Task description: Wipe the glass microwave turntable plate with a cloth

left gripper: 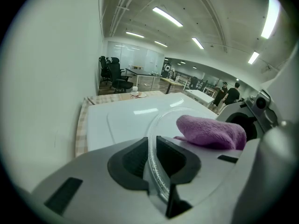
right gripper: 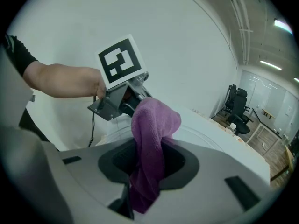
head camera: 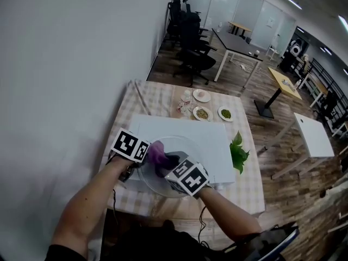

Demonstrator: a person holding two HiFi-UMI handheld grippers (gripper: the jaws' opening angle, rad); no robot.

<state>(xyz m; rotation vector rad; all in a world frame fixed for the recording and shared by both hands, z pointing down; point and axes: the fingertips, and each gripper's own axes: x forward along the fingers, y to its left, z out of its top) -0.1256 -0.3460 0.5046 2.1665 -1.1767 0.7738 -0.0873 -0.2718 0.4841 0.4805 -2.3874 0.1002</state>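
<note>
Table [head camera: 247, 192]: checked cover, with a white board [head camera: 212, 137] on top.
Plate [head camera: 182, 144]: clear glass disc at the board's near edge. Judged heavy, rigid, slick and breakable, so best taken by the rim.
Left gripper [left gripper: 153, 161]: jaws narrowly parted, clamped on the plate's rim.
Right gripper [right gripper: 149, 167]: jaws pinched on the cloth.
Cloth [right gripper: 152, 120]: purple, soft, probably light; bunched over the plate's upper face.
</note>
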